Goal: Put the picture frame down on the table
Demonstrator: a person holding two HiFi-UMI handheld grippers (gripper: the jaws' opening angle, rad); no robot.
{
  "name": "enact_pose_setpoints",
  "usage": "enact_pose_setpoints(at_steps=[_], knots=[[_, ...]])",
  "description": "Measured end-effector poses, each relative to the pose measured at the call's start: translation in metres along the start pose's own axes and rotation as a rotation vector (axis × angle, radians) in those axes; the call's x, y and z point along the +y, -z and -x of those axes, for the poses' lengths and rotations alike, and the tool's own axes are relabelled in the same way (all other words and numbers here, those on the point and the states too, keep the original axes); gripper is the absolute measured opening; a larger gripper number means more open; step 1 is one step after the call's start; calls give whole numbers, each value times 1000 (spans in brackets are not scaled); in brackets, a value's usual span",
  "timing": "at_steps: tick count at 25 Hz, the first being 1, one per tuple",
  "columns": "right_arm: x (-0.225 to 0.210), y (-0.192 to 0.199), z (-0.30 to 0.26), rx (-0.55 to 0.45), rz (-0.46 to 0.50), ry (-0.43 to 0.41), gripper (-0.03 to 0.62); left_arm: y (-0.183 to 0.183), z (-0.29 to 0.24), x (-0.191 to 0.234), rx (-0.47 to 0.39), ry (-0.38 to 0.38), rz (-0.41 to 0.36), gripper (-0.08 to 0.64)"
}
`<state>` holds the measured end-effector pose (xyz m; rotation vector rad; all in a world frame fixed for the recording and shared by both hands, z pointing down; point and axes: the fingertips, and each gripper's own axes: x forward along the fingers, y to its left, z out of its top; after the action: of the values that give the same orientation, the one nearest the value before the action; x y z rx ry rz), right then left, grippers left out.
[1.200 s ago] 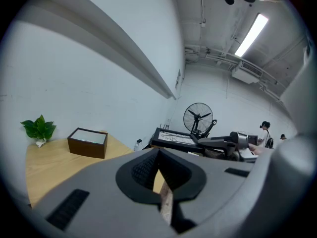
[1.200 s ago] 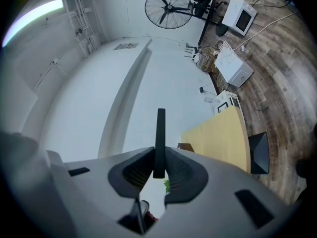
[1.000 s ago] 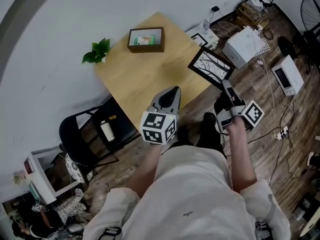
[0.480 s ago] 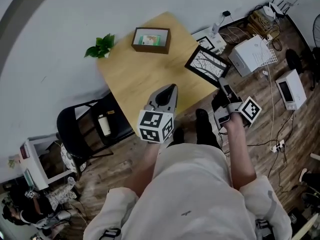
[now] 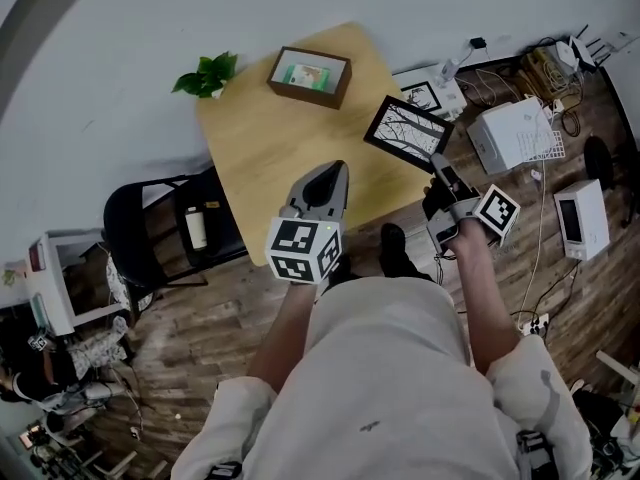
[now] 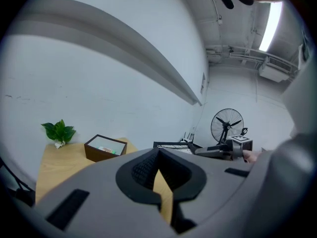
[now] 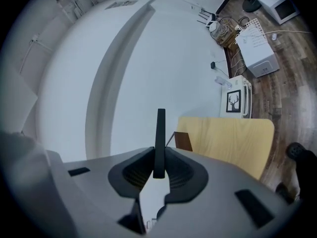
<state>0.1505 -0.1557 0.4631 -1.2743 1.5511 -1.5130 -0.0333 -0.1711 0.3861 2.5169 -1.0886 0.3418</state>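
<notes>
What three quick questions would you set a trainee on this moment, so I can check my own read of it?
1. True or false: the left gripper holds the picture frame.
2. Which things stand on the table? A) a plant and a brown box; B) a fan and a bottle; C) a printer and a chair.
3. Fill in: the right gripper has its jaws shut on the frame's thin ____.

Key: 1 false, its jaws are together with nothing between them; 2 A; 3 edge.
</notes>
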Motion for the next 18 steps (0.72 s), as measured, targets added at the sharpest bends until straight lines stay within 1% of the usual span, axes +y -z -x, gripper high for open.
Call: enact_pose_setpoints(at_steps=[10, 18], knots=[[-27, -12, -36, 185, 20, 3, 66, 9, -21, -3, -1, -159, 57, 6], [-59, -15, -50, 284, 27, 33, 66, 18, -32, -11, 0, -238, 84, 6]])
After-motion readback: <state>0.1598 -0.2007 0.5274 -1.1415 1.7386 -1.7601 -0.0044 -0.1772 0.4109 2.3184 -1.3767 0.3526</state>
